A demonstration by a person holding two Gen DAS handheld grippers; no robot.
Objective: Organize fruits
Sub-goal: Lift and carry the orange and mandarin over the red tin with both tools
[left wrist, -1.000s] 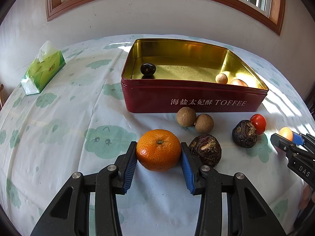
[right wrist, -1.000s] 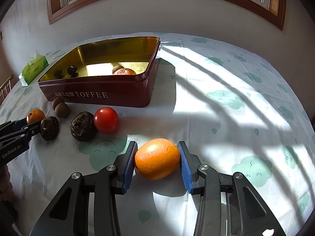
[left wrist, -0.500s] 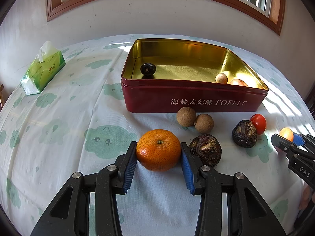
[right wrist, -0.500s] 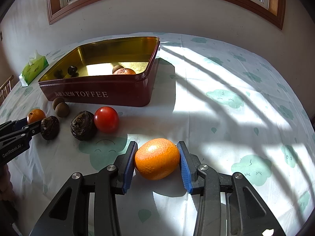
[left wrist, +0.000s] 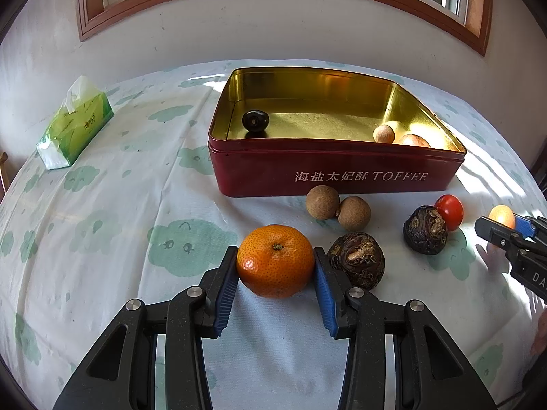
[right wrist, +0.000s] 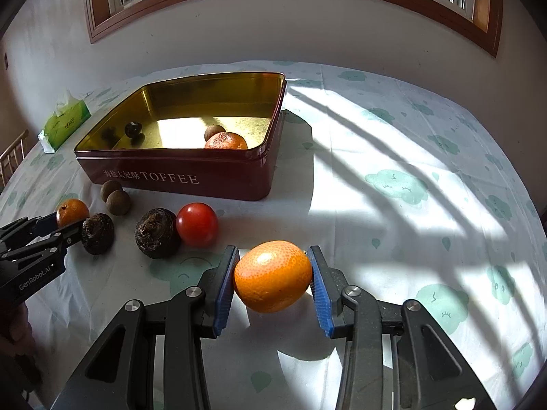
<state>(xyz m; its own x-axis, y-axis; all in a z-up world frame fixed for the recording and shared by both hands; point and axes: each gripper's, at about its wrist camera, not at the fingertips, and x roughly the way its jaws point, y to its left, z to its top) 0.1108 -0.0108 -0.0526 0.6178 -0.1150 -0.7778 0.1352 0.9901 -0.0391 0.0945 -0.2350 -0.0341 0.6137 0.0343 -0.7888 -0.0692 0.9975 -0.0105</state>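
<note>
A green tissue pack (left wrist: pixel 73 121) lies far left on the cloud-printed tabletop (left wrist: pixel 112 205). To its right stands a red toffee tin (left wrist: pixel 336 174), open, holding a dark cherry (left wrist: pixel 255 120), a longan and an orange fruit. In front of the tin, the left hand-held gripper (left wrist: pixel 275 275) is closed on a mandarin (left wrist: pixel 275 260), blue pads pressing both sides. Just beside its right finger sits a water chestnut (left wrist: pixel 357 259); two longans (left wrist: pixel 336 206) lie behind. Further right come a second water chestnut (right wrist: pixel 157 228) touching a cherry tomato (right wrist: pixel 197 224). Rightmost, the right hand-held gripper (right wrist: pixel 272 282) clamps another mandarin (right wrist: pixel 272 276), resting on the tabletop.
</note>
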